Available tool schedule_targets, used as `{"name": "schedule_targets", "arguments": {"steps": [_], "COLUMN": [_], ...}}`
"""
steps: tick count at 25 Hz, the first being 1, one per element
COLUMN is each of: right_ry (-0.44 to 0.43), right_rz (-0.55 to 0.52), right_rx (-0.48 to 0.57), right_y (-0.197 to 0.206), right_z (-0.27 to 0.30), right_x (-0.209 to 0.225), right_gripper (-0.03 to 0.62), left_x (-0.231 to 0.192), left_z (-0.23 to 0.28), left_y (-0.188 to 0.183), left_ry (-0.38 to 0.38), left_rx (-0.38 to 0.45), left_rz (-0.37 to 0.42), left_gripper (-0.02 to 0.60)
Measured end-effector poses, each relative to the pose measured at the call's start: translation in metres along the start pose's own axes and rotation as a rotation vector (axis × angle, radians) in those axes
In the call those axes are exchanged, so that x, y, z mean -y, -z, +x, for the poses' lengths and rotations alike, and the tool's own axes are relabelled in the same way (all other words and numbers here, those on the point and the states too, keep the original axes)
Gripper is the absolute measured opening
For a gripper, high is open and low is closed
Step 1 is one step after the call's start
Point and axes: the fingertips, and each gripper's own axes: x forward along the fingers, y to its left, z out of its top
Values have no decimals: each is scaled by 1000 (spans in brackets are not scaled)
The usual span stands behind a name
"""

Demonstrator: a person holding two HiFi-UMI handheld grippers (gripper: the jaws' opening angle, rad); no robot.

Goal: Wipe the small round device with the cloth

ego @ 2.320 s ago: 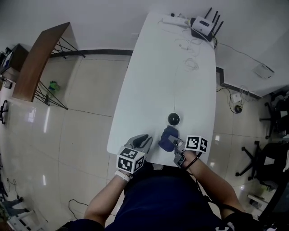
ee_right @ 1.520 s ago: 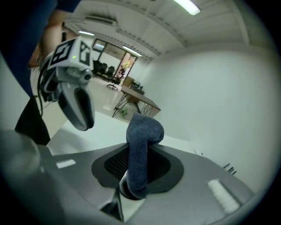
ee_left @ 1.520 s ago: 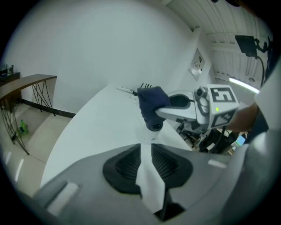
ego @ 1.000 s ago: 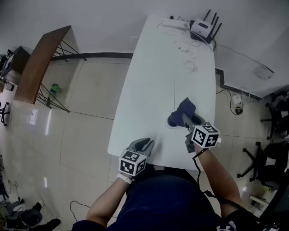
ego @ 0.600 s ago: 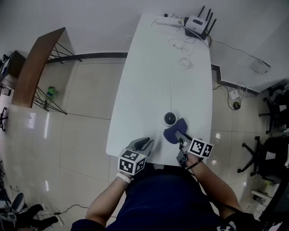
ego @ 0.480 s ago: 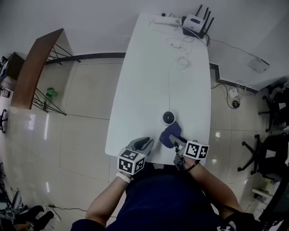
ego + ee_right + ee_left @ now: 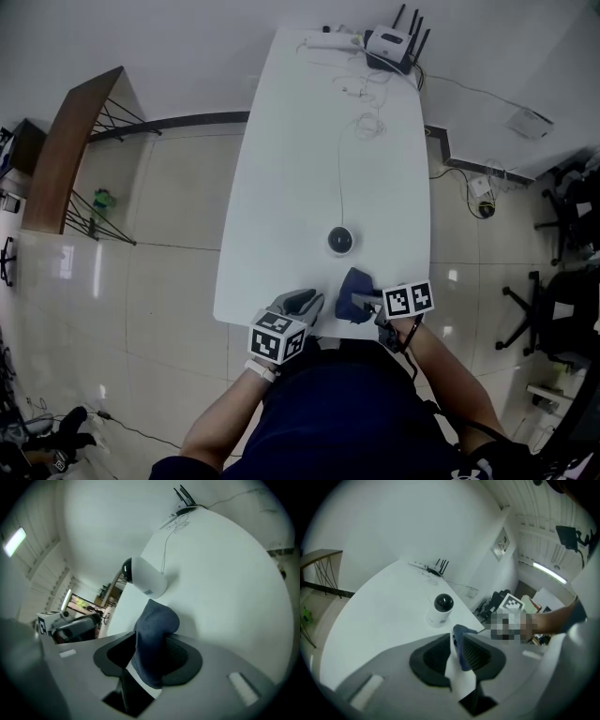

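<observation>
1. Right gripper (image 7: pixel 149 660): its fingers (image 7: pixel 183 657) have just been opening and are now half apart. The cloth (image 7: pixel 157 620) stands loose between them, leaning on one finger, at the bench's (image 7: pixel 300 169) near edge.
2. Left gripper (image 7: pixel 457 651): fingers narrowly apart, empty, near the cloth.
3. Device (image 7: pixel 340 241): upright beyond the cloth, not touching it. Its cable (image 7: pixel 339 159) runs to the far router (image 7: pixel 392 39).

The small round device (image 7: pixel 340 241) is a white cylinder with a black domed top, standing upright on the white table (image 7: pixel 309 169), with a thin cable running from it toward the far end. The cloth (image 7: pixel 355 281) is dark blue and bunched into a lump, resting near the table's near edge, close to the device but clear of it. It sits between the jaws of the right tool (image 7: pixel 364 302), which have just been opening.
</observation>
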Motion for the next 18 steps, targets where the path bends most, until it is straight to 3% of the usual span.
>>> {"name": "schedule_targets", "arguments": {"steps": [3, 5, 8, 10, 13, 18], "right_ry": [174, 257, 275, 232, 148, 21], "right_rz": [-71, -104, -114, -118, -159, -259], "right_rx": [-8, 32, 173, 297, 447, 558], "right_y": [2, -5, -29, -49, -69, -82], "right_z": [-6, -15, -41, -65, -100, -125], "right_x": [25, 35, 29, 13, -19, -76], "right_gripper": [272, 300, 306, 253, 18, 12], "left_x": [9, 12, 15, 18, 28, 50], "left_z": [2, 1, -4, -9, -15, -17], "left_y": [-2, -5, -14, -24, -43, -59], "left_ry": [8, 8, -1, -2, 11, 59], "left_rx": [3, 7, 23, 50, 99, 136], "left_rz": [9, 19, 29, 33, 47, 71], "left_gripper": [74, 74, 74, 74, 62, 58]}}
